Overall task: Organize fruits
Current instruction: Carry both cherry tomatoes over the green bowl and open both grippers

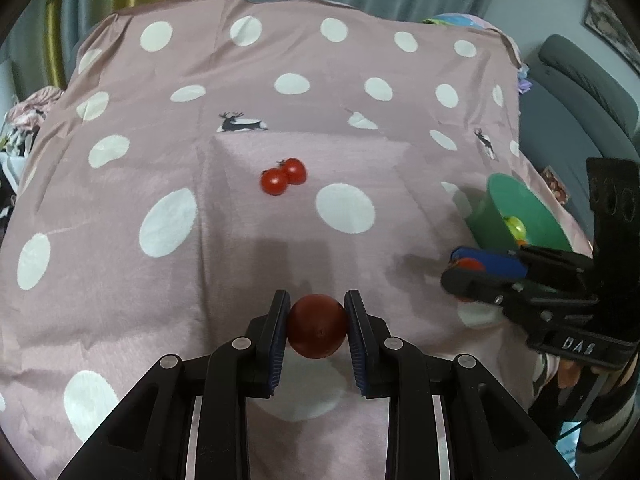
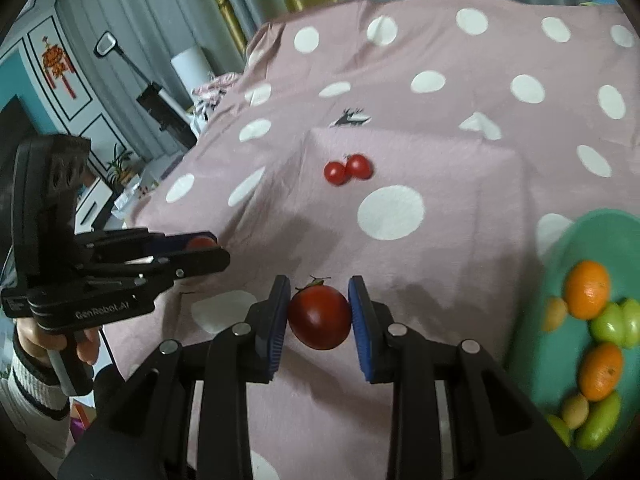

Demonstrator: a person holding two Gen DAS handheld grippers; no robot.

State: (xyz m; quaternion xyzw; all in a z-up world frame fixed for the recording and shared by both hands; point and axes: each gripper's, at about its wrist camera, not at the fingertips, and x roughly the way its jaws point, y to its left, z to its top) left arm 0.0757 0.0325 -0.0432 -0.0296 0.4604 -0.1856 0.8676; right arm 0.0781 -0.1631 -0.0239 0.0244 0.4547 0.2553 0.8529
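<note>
Pink polka-dot cloth point(image 1: 168, 292) with little deer prints covers the whole surface, grey curtains behind it. From the left wrist view, my left gripper point(image 1: 317, 322) is closed down to about a tomato's width, both blue pads pressed on a dark red round tomato point(image 1: 317, 332) that looks lifted just off the cloth. Further out sit two small bright red cherry tomatoes point(image 1: 283, 176), touching each other. Off to the right is the green plastic bowl point(image 1: 500, 216), with my right gripper point(image 1: 464, 266) just in front of it, something red pinched in its tips.

Right wrist view: same story over here. My right gripper point(image 2: 319, 312) is clamped on a red tomato with a green stem point(image 2: 319, 316), pads snug on both sides. That bowl point(image 2: 560, 248) sits close on the right, already holding oranges point(image 2: 588, 290) and green fruit point(image 2: 614, 324).

My take for doing this well: keep the squeeze light so the skins don't split, carry the right tomato over the rim and let go low so it doesn't bounce, then follow with the left.
</note>
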